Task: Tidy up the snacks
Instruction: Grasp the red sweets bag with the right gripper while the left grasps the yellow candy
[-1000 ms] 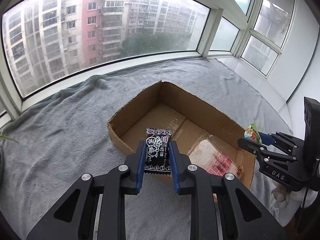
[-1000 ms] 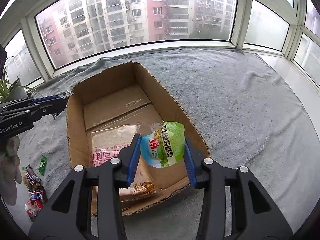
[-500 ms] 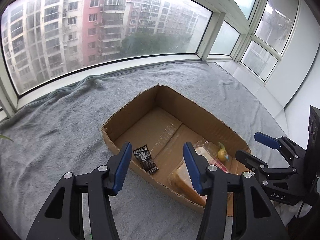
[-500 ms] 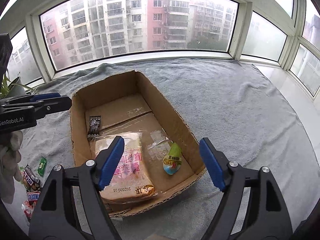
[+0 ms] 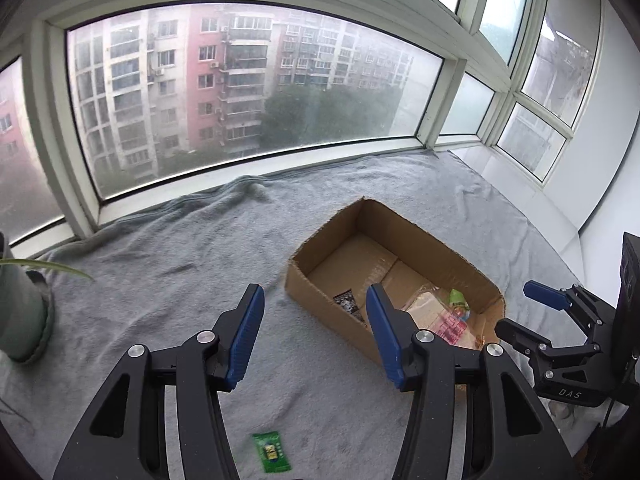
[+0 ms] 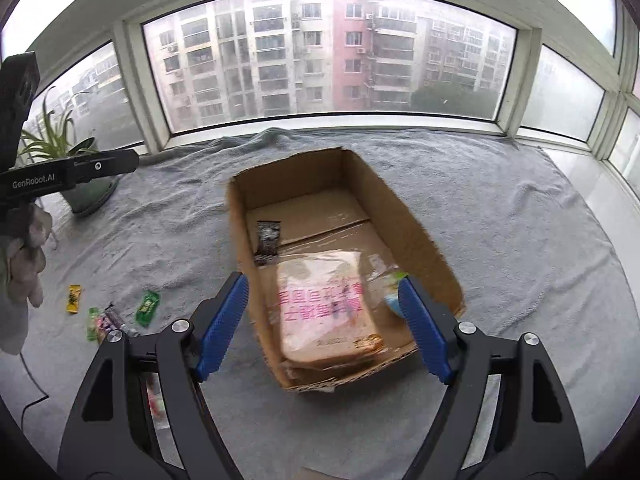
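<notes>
An open cardboard box (image 6: 420, 240) (image 5: 440, 248) sits on a grey blanket. Inside lie a black snack packet (image 6: 268, 238) (image 5: 347, 303), a large clear bag with pink print (image 6: 324, 304) (image 5: 444, 320) and a green-and-white packet (image 6: 390, 280) (image 5: 456, 298). My left gripper (image 5: 316, 336) is open and empty, left of the box; it also shows in the right wrist view (image 6: 100, 166). My right gripper (image 6: 324, 324) is open and empty, above the box's near end; it also shows in the left wrist view (image 5: 532, 312). Loose snacks lie on the blanket: a green packet (image 5: 271, 452) (image 6: 147, 307), a yellow one (image 6: 74, 299), and a small pile (image 6: 102, 322).
A potted plant (image 6: 80, 184) (image 5: 20, 312) stands at the left near the window. The grey blanket (image 6: 520, 240) covers the whole sill. Window frames run along the back and right side.
Both grippers opened and dropped their packets into the box, then drew back. The left gripper swung left, away from the box.
</notes>
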`<action>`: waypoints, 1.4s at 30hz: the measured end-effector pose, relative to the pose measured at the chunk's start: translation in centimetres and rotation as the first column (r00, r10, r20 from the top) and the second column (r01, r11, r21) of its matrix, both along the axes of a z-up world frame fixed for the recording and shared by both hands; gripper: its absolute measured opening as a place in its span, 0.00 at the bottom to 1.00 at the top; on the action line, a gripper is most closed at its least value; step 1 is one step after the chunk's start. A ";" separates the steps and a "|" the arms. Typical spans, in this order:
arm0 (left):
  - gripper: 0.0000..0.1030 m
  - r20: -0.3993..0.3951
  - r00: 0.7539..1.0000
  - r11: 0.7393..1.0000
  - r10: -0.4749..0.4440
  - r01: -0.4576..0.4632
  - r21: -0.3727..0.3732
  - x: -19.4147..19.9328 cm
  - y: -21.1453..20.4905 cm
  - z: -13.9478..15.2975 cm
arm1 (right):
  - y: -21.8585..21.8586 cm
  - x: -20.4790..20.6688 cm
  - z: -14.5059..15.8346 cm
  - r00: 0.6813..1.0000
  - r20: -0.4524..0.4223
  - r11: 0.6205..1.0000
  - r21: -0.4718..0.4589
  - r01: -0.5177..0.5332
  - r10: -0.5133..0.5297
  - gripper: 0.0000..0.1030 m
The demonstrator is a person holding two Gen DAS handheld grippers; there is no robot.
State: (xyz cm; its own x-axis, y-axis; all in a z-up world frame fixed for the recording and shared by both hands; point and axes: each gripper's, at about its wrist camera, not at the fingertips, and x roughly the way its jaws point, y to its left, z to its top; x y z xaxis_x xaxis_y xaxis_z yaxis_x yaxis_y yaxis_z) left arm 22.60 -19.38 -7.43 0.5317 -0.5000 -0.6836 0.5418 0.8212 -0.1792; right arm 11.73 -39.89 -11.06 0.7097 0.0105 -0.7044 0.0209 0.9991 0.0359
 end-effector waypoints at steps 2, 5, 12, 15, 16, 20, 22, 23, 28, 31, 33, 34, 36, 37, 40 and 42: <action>0.51 0.010 1.000 1.000 0.026 -0.025 -0.010 -0.5 2.1 0.5 | 1.2 -0.6 -0.1 0.999 -0.011 0.999 0.016 -0.033 0.033 0.77; 0.51 0.030 0.997 0.997 0.070 -0.070 -0.011 -1.7 5.4 0.8 | 3.1 -1.6 -0.3 0.997 -0.014 0.997 0.013 -0.078 0.078 0.77; 0.51 0.022 0.976 0.976 0.218 -0.218 0.002 -4.7 14.2 -0.4 | 6.9 -3.0 -1.2 0.988 -0.017 0.987 0.041 -0.154 0.155 0.77; 0.51 0.002 0.954 0.954 0.299 -0.299 0.012 -6.2 17.8 -1.7 | 8.0 -3.2 -1.8 0.983 -0.026 0.979 0.097 -0.177 0.180 0.77; 0.51 -0.012 0.946 0.946 0.324 -0.324 0.013 -6.7 19.0 -2.3 | 8.3 -3.4 -2.0 0.981 -0.027 0.975 0.115 -0.188 0.192 0.77; 0.51 -0.076 0.912 0.915 0.403 -0.403 0.027 -8.7 22.7 -5.0 | 10.1 -3.5 -3.2 0.967 -0.062 0.962 0.137 -0.237 0.248 0.77; 0.50 -0.119 0.892 0.900 0.435 -0.436 0.022 -9.5 24.1 -6.5 | 11.0 -3.8 -3.8 0.959 -0.082 0.957 0.125 -0.261 0.272 0.77; 0.49 -0.137 0.885 0.894 0.445 -0.447 0.021 -9.8 24.5 -7.2 | 11.5 -4.0 -4.0 0.954 -0.091 0.955 0.111 -0.274 0.284 0.77; 0.48 -0.181 0.873 0.889 0.453 -0.459 0.014 -10.8 24.7 -9.3 | 13.1 -4.8 -5.4 0.927 -0.145 0.937 0.097 -0.334 0.346 0.68; 0.48 -0.195 0.876 0.894 0.442 -0.448 0.014 -11.0 24.2 -10.1 | 13.7 -5.3 -6.2 0.914 -0.173 0.929 0.114 -0.351 0.367 0.62; 0.46 -0.202 0.879 0.899 0.432 -0.438 0.014 -11.1 23.9 -10.4 | 14.1 -5.7 -6.9 0.902 -0.201 0.923 0.137 -0.360 0.381 0.62; 0.46 -0.203 0.882 0.902 0.425 -0.431 0.017 -11.1 23.6 -10.5 | 14.4 -5.8 -7.3 0.897 -0.217 0.921 0.151 -0.359 0.385 0.62; 0.45 -0.205 0.887 0.908 0.413 -0.417 0.025 -11.1 23.2 -10.8 | 14.3 -5.9 -8.0 0.893 -0.248 0.921 0.199 -0.334 0.377 0.62; 0.45 -0.205 0.889 0.911 0.408 -0.411 0.029 -11.0 23.0 -10.9 | 14.1 -6.0 -8.4 0.892 -0.263 0.921 0.231 -0.313 0.369 0.62; 0.45 -0.221 0.891 0.916 0.396 -0.402 0.024 -10.8 22.6 -11.2 | 13.6 -6.2 -9.2 0.889 -0.294 0.915 0.306 -0.262 0.353 0.62; 0.45 -0.222 0.893 0.918 0.391 -0.395 0.025 -10.6 22.3 -11.3 | 13.4 -6.2 -9.6 0.885 -0.302 0.903 0.356 -0.239 0.354 0.62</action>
State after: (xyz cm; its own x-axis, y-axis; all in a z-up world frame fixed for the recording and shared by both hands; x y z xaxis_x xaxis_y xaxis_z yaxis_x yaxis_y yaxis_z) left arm 11.98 2.92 -18.74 0.5268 -0.2958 -0.7969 0.1213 0.9541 -0.2739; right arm 5.50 -26.48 -20.70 0.3448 0.4315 -0.8336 -0.2062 0.9012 0.3812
